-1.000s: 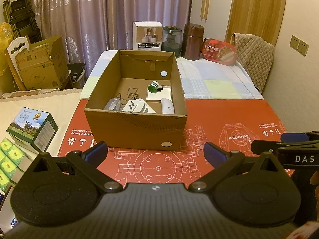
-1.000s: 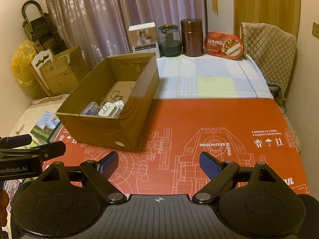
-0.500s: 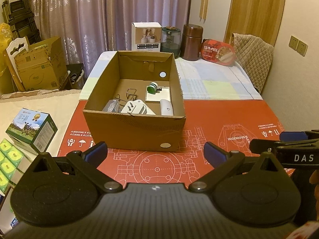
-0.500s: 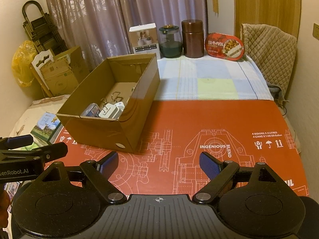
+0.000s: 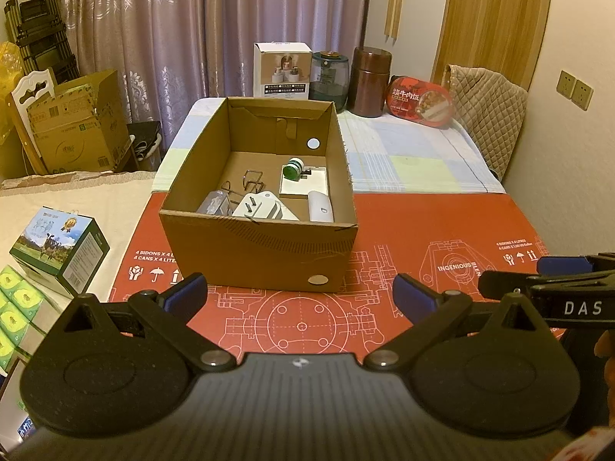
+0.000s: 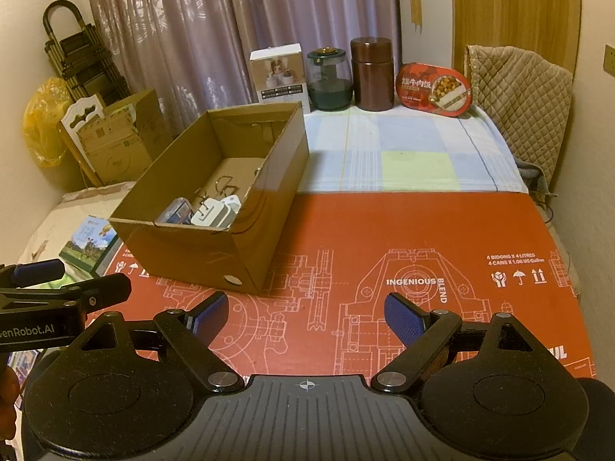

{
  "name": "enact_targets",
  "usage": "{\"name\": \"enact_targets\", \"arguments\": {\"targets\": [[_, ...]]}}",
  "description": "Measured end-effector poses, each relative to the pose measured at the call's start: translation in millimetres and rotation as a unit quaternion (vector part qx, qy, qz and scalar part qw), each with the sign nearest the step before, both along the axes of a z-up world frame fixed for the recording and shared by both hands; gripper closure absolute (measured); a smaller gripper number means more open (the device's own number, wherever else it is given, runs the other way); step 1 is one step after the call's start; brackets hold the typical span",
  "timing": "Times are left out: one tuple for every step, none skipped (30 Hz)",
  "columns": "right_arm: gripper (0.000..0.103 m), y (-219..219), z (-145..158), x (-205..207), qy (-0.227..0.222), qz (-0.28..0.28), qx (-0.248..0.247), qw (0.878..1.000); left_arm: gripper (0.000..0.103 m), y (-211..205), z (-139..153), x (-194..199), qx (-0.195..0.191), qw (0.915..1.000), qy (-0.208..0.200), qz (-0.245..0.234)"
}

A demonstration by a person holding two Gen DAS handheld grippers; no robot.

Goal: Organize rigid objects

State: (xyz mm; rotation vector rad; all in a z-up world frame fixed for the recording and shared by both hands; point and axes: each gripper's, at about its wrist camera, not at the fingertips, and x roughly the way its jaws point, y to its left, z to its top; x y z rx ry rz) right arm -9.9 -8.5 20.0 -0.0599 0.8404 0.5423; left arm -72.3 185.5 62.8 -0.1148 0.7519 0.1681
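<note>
An open cardboard box (image 5: 265, 249) (image 6: 200, 246) stands on the red printed sheet (image 5: 442, 230) (image 6: 403, 230). Inside it lie a white plug adapter (image 5: 261, 209) (image 6: 213, 211), a white cylinder (image 5: 320, 205), a green-capped small item (image 5: 294, 167) on a white card, wire clips (image 5: 251, 180) and a clear packet (image 5: 213, 203). My left gripper (image 5: 300, 294) hangs open in front of the box's near wall, nothing between its blue pads. My right gripper (image 6: 305, 317) is open over the red sheet, to the right of the box, empty.
At the far end stand a white product box (image 5: 282, 69), a green glass jar (image 5: 328, 75), a brown canister (image 5: 371, 80) and a red oval food pack (image 5: 419, 101). Left of the sheet lie a milk carton box (image 5: 57, 246) and green packs (image 5: 17, 307). A quilted chair (image 5: 488, 115) stands right.
</note>
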Motion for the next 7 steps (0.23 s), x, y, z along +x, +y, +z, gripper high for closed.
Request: {"name": "enact_targets", "arguments": {"targets": [[0.018,0.5,-0.3,-0.5,0.000,0.000,0.000,1.000,0.002,0.1,0.1,-0.2,-0.002,1.0000,-0.001,-0.001],[0.018,0.6,-1.3,-1.6,0.000,0.000,-0.001,1.000,0.002,0.1,-0.3,-1.0,-0.004,1.0000,-0.003,0.000],[0.018,0.6,-1.3,-1.6,0.000,0.000,-0.001,1.000,0.002,0.3,-0.4,-1.5,-0.005,1.0000,-0.005,0.001],[0.018,0.6,-1.2,-1.6,0.000,0.000,0.000,1.000,0.002,0.1,-1.2,-1.9,-0.005,1.0000,-0.006,0.002],[0.018,0.6,-1.3,-1.6,0.000,0.000,0.000,1.000,0.002,0.2,-1.3,-1.8,-0.005,1.0000,-0.006,0.004],[0.018,0.6,-2.1,-1.9,0.000,0.000,0.000,1.000,0.002,0.1,-1.6,-1.8,-0.005,1.0000,-0.006,0.004],[0.018,0.7,-2.5,-2.1,-0.001,-0.001,0.000,1.000,0.002,0.1,-1.7,-1.7,-0.005,1.0000,-0.006,0.003]]}}
